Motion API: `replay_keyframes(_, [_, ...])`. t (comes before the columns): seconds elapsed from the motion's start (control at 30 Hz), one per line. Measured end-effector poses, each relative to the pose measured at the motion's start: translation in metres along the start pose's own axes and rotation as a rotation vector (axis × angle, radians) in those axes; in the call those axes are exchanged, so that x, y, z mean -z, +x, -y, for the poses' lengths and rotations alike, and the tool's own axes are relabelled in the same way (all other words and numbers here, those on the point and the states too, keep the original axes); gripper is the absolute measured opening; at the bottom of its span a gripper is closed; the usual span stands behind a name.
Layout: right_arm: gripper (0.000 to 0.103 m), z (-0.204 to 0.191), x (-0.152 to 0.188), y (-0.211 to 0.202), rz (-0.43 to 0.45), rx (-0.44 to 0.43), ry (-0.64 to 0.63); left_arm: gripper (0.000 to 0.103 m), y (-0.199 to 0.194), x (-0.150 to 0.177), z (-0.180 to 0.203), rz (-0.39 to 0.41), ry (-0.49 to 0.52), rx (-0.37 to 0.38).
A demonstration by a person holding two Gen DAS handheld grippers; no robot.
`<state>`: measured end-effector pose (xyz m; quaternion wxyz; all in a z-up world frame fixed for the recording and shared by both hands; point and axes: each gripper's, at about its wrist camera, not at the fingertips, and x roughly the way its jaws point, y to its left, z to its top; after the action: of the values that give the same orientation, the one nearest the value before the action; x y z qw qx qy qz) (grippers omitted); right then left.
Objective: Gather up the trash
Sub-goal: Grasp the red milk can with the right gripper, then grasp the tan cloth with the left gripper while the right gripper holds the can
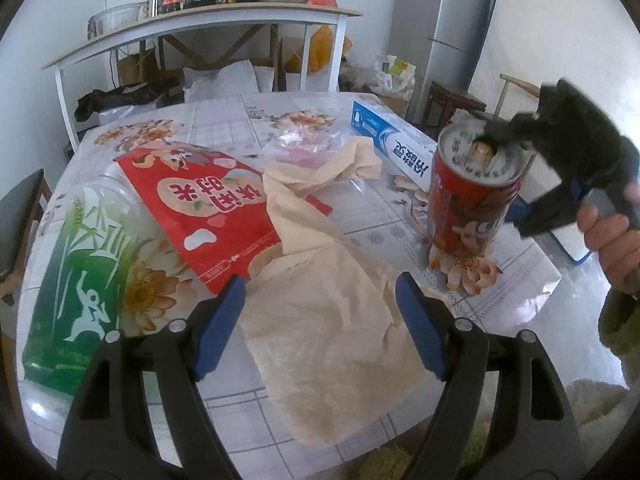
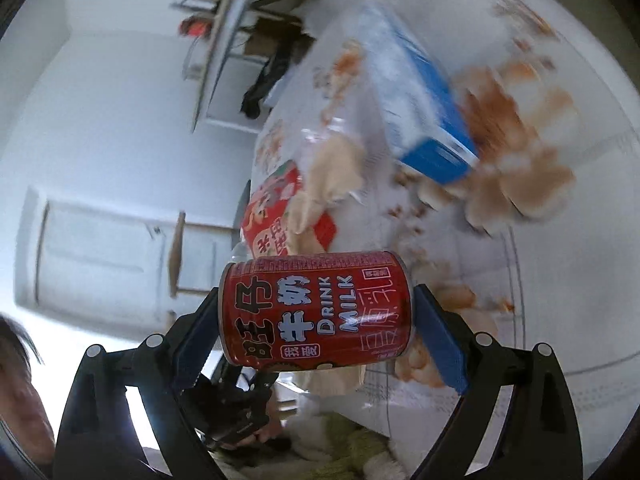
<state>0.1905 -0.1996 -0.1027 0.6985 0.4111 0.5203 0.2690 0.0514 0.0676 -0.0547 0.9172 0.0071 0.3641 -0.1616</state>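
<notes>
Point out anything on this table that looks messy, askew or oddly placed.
A crumpled beige tissue sprawls across the table, overlapping a red snack bag. A green-labelled bottle lies on its side. The right tongs grip the red milk can end to end.

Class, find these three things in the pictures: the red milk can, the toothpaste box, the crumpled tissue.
red milk can (image 2: 316, 312), right wrist view, printed side
toothpaste box (image 1: 394, 140), left wrist view, white top face
crumpled tissue (image 1: 332, 320), left wrist view, flat middle
</notes>
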Motion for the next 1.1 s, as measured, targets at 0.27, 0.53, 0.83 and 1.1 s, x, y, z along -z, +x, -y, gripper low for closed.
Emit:
replay_keyframes(0.27, [0.089,0.022,0.005,-0.008,0.016,0.013,0.082,0.073,-0.008,0.001,0.000,0.014,0.011,-0.001])
replay_keyframes(0.53, [0.090,0.007,0.011,-0.030,0.075,0.238,-0.030,0.074,0.000,0.003,0.003,-0.019,0.022,-0.012])
replay_keyframes(0.83, [0.090,-0.005,0.011,-0.072,0.221,0.321,-0.118,0.040,0.030,0.006,0.015,-0.150,0.109,-0.049])
replay_keyframes(1.1, [0.090,0.004,0.011,-0.100,0.289,0.308,-0.099,0.003,0.004,0.001,0.019,-0.166,0.136,0.012])
